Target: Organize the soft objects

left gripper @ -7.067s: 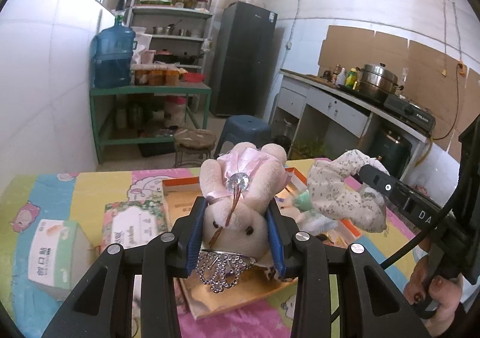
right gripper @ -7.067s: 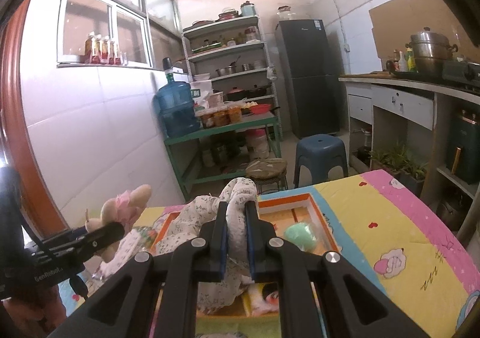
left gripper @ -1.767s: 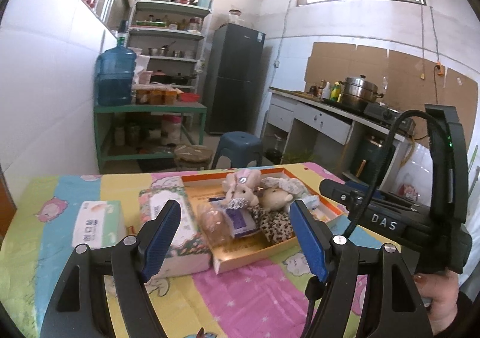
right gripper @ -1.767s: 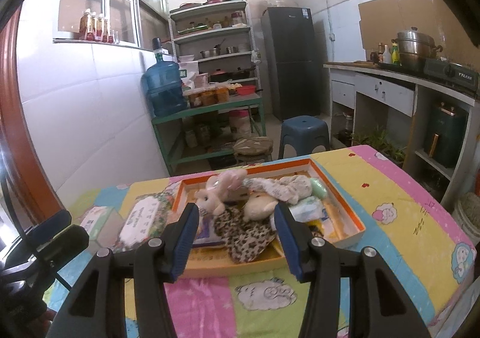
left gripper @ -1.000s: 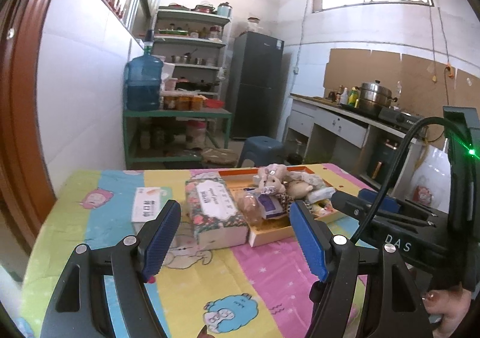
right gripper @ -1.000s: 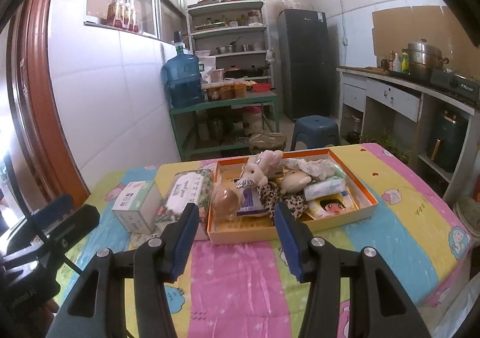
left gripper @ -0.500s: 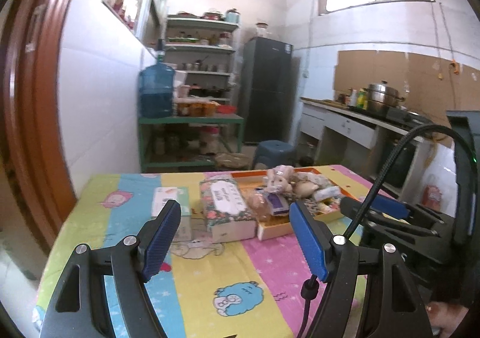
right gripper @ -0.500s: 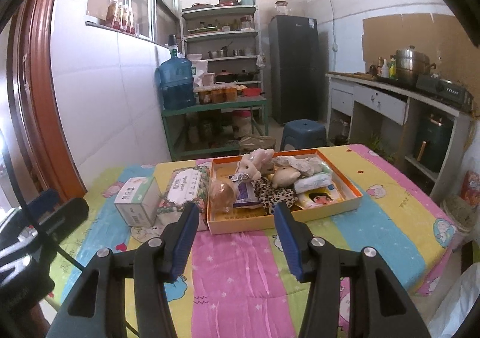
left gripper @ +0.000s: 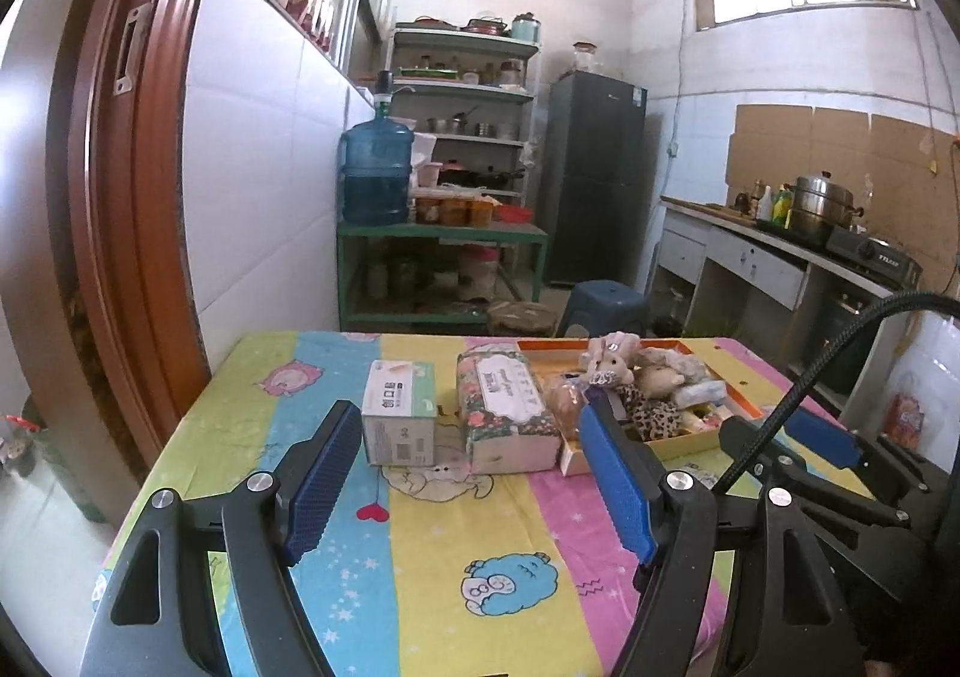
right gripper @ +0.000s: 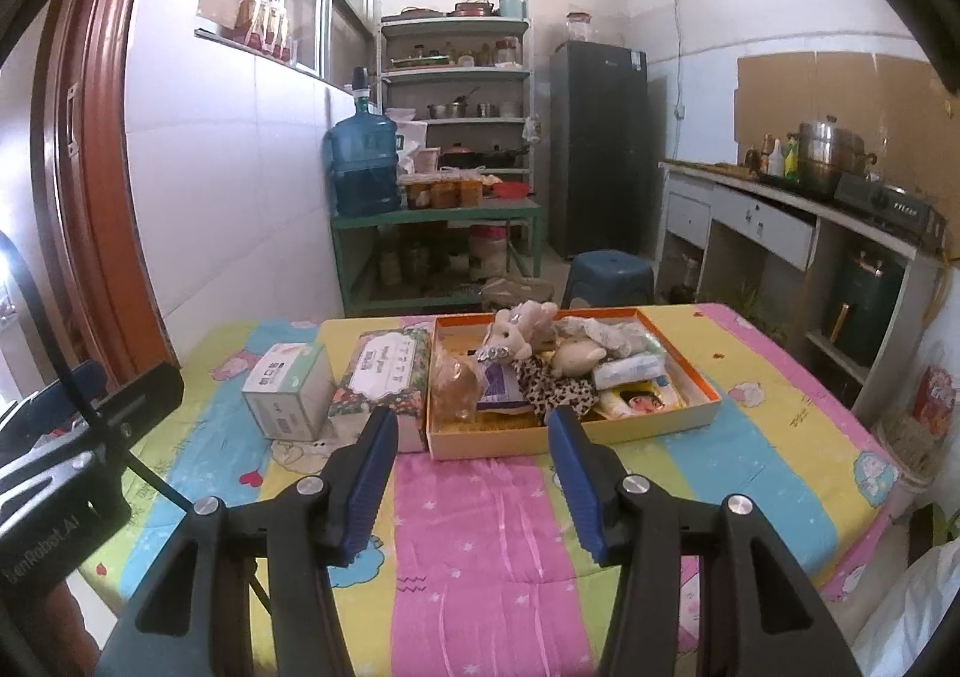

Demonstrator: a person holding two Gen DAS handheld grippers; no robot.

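Note:
An orange-rimmed tray [right gripper: 705, 384] on the table holds soft toys: a pink plush rabbit [right gripper: 517, 333], a beige plush [right gripper: 576, 356], a floral cloth doll [right gripper: 600, 330] and a leopard-print piece [right gripper: 555, 388]. The tray also shows in the left wrist view [left gripper: 741, 395], with the rabbit [left gripper: 607, 362] on top. My left gripper [left gripper: 465, 440] is open and empty, well back from the tray. My right gripper [right gripper: 474, 440] is open and empty, in front of the tray's near edge.
A floral tissue box [right gripper: 387, 371] and a white and green tissue box [right gripper: 288, 386] stand left of the tray. The table has a colourful cartoon cloth [right gripper: 480, 527]. A blue stool [right gripper: 609, 269], green shelf unit [right gripper: 435, 245] and kitchen counter [right gripper: 774, 209] stand beyond.
Both grippers have let go of their toys, which now lie in the tray, and have drawn back from the table, open and empty.

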